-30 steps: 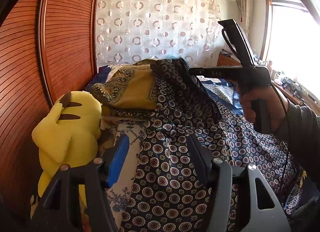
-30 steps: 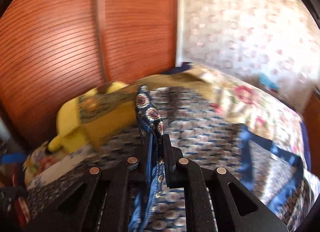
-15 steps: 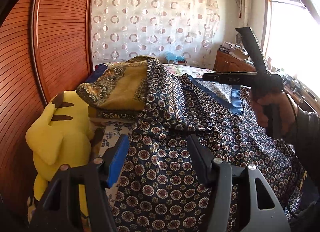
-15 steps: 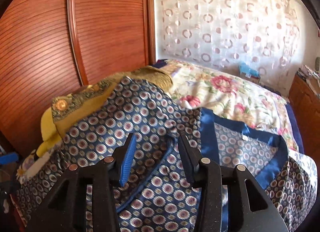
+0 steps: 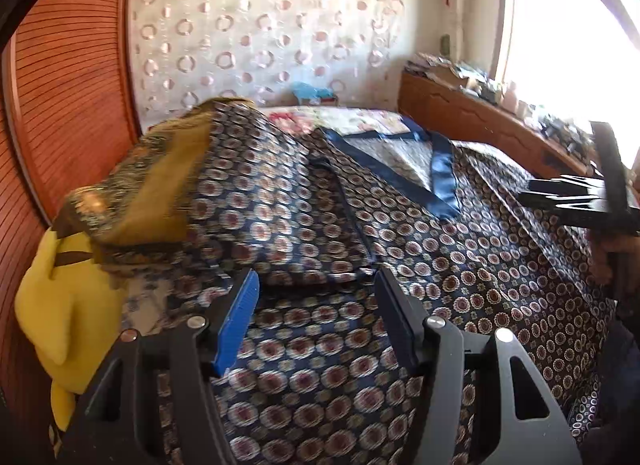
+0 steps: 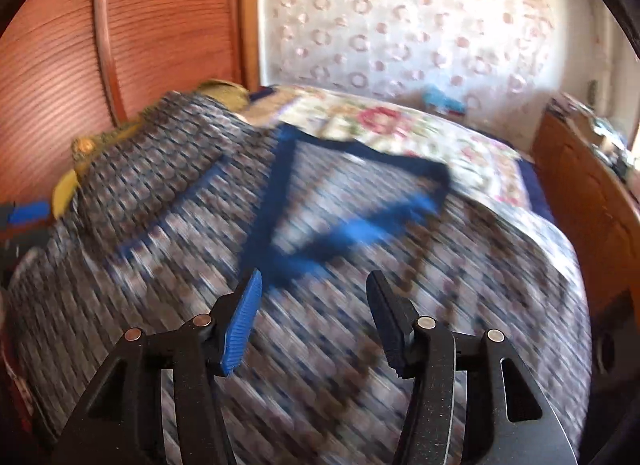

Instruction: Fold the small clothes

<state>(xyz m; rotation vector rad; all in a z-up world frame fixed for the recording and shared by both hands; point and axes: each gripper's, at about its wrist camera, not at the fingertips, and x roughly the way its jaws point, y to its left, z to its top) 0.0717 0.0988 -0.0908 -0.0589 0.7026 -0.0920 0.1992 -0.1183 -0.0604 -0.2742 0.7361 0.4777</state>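
A dark blue garment with a round medallion print and a plain blue neck band (image 5: 440,177) lies spread over the bed (image 5: 312,365). It also fills the blurred right wrist view (image 6: 320,345). My left gripper (image 5: 316,285) is open and empty just above the cloth near its folded sleeve. My right gripper (image 6: 314,285) is open and empty above the garment below the neck band (image 6: 360,225). Its body shows at the right of the left wrist view (image 5: 580,201).
A mustard patterned cloth (image 5: 160,193) lies on a yellow plush toy (image 5: 60,305) at the left by the wooden sliding door (image 5: 72,85). A floral bedspread (image 6: 400,125) lies behind. A wooden ledge with clutter (image 5: 480,105) runs along the right under the window.
My right gripper let go of the garment edge it held up, opened and pulled back to the right. The garment dropped flat onto the bed. My left gripper stayed open.
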